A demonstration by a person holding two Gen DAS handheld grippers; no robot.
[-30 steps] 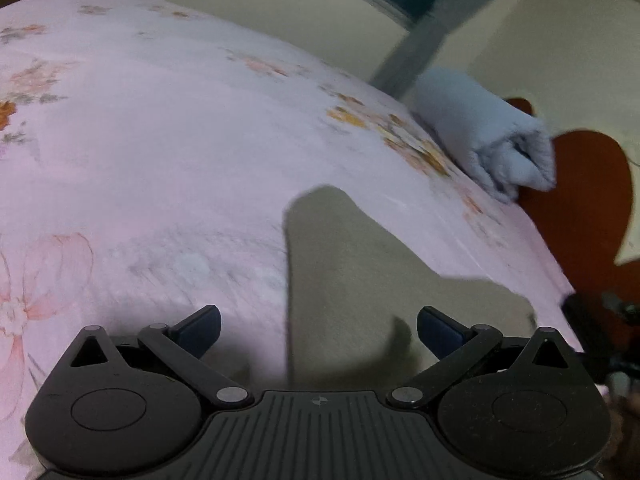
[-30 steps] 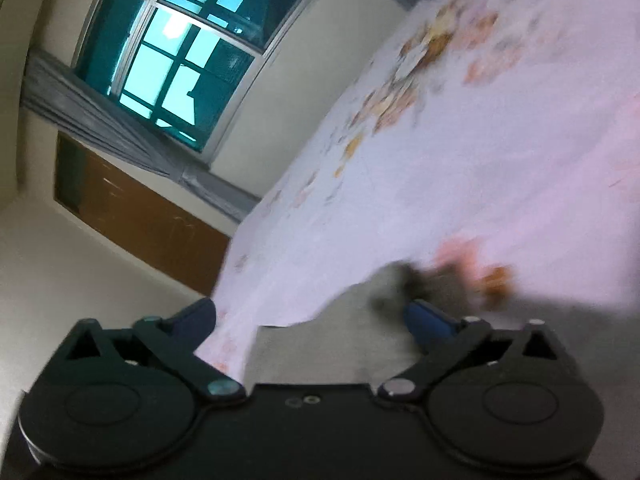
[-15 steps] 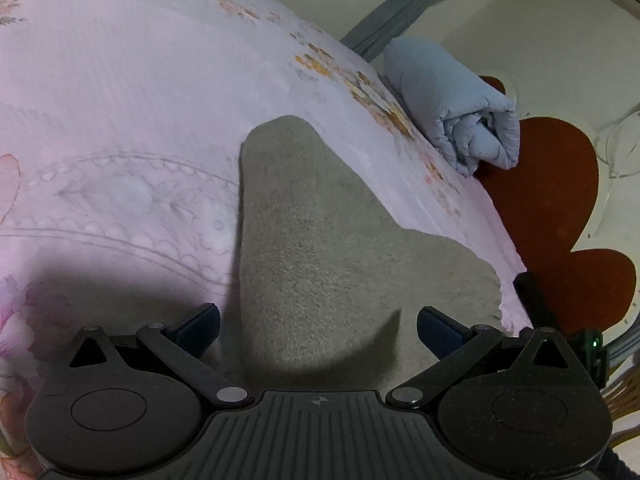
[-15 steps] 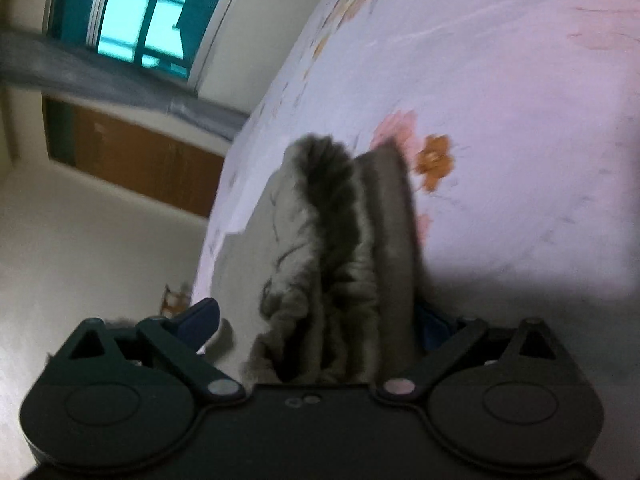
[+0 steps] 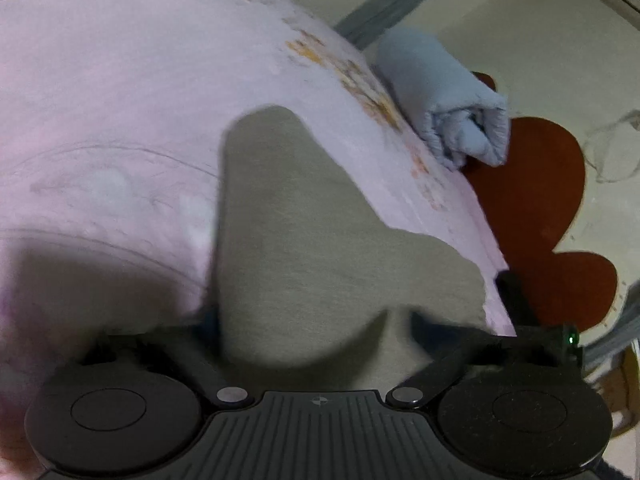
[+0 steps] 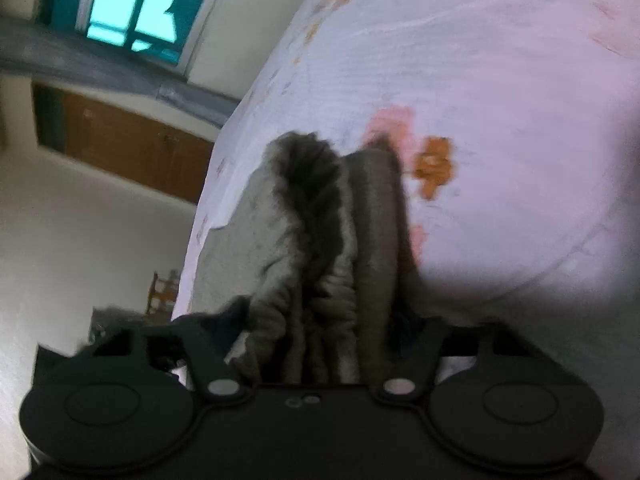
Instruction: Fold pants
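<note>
The grey pants (image 5: pixel 304 232) lie on the pink floral bed (image 5: pixel 100 92). The left hand-held gripper (image 5: pixel 316 320) is closing around flat fabric at 6 o'clock; the right hand-held gripper (image 6: pixel 320 320) is closing around the bunched waistband (image 6: pixel 316 240). Whether either yet pinches the cloth I cannot tell.

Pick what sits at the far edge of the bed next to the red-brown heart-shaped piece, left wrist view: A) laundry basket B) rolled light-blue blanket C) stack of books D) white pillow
B: a rolled light-blue blanket lies at the edge of the pink floral bedsheet, right beside the red-brown heart shape, beyond the grey pants.
</note>
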